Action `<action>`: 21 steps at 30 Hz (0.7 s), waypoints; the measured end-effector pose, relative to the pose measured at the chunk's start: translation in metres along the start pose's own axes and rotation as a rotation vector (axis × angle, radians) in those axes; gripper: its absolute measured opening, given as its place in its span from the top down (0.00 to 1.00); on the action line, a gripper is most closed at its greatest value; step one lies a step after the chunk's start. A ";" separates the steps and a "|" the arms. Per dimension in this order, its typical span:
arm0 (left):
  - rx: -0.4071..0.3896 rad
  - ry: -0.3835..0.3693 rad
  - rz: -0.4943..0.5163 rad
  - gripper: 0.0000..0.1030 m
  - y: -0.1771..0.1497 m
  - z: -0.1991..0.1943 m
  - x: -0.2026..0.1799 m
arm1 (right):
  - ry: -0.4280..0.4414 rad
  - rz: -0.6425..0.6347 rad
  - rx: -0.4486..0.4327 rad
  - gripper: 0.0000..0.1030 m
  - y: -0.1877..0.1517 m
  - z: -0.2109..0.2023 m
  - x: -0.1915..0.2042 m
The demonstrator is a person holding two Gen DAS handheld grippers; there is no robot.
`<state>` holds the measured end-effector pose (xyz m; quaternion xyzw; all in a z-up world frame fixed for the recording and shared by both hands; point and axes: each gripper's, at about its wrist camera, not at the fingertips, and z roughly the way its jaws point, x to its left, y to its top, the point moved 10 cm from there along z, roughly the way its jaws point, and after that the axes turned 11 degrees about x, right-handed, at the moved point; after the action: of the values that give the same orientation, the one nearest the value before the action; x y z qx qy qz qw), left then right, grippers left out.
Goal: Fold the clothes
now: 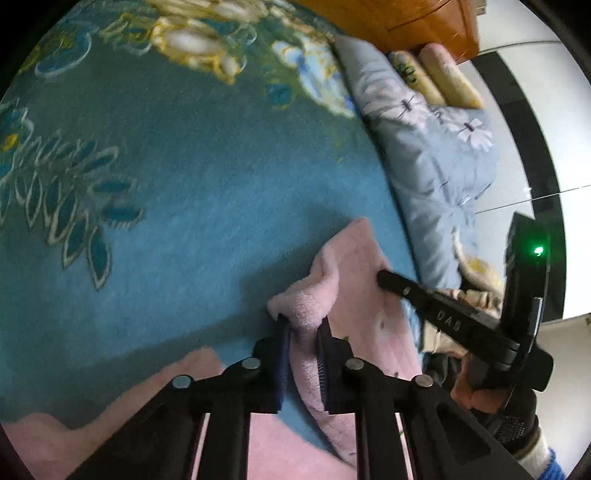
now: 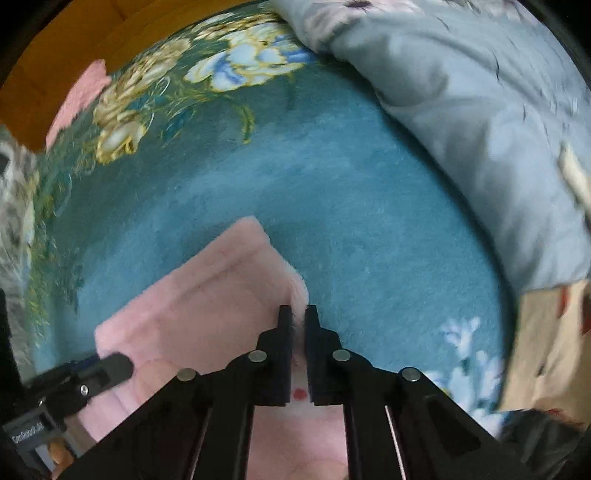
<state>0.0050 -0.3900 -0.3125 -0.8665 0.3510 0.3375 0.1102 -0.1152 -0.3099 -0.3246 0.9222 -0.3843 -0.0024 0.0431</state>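
Note:
A pink fleece garment (image 1: 351, 280) lies on a teal floral blanket (image 1: 184, 206). My left gripper (image 1: 303, 325) is shut on a bunched edge of the pink garment. My right gripper (image 2: 298, 314) is shut on another edge of the same garment (image 2: 207, 295), near its corner. The right gripper also shows in the left wrist view (image 1: 384, 277), at the garment's right side. The left gripper's finger shows at the lower left of the right wrist view (image 2: 110, 365). The garment lies partly folded between the two grippers.
A grey floral quilt (image 1: 436, 155) is bunched along the blanket's right side, also in the right wrist view (image 2: 480, 110). Rolled pillows (image 1: 443, 74) and a wooden headboard (image 1: 406, 18) lie beyond. A beige cloth (image 2: 546, 339) sits at right. Another pink piece (image 2: 85, 96) lies far left.

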 end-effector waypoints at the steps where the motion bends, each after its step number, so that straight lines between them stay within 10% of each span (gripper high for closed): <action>1: -0.022 -0.001 0.016 0.90 0.005 -0.005 -0.005 | -0.026 -0.007 -0.025 0.97 0.006 -0.008 -0.001; 8: 0.057 0.102 0.029 0.88 0.022 0.010 -0.007 | -0.073 0.124 -0.017 0.97 0.039 -0.006 -0.027; 14: 0.000 0.077 0.120 0.55 -0.008 -0.055 -0.004 | -0.126 0.093 -0.067 0.73 0.025 -0.036 -0.043; 21: -0.138 0.243 -0.094 0.45 -0.074 -0.132 0.102 | -0.097 0.157 -0.135 0.60 -0.121 -0.100 -0.084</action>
<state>0.1758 -0.4464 -0.2849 -0.9220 0.2968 0.2478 0.0226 -0.0847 -0.1582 -0.2374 0.8829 -0.4562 -0.0695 0.0866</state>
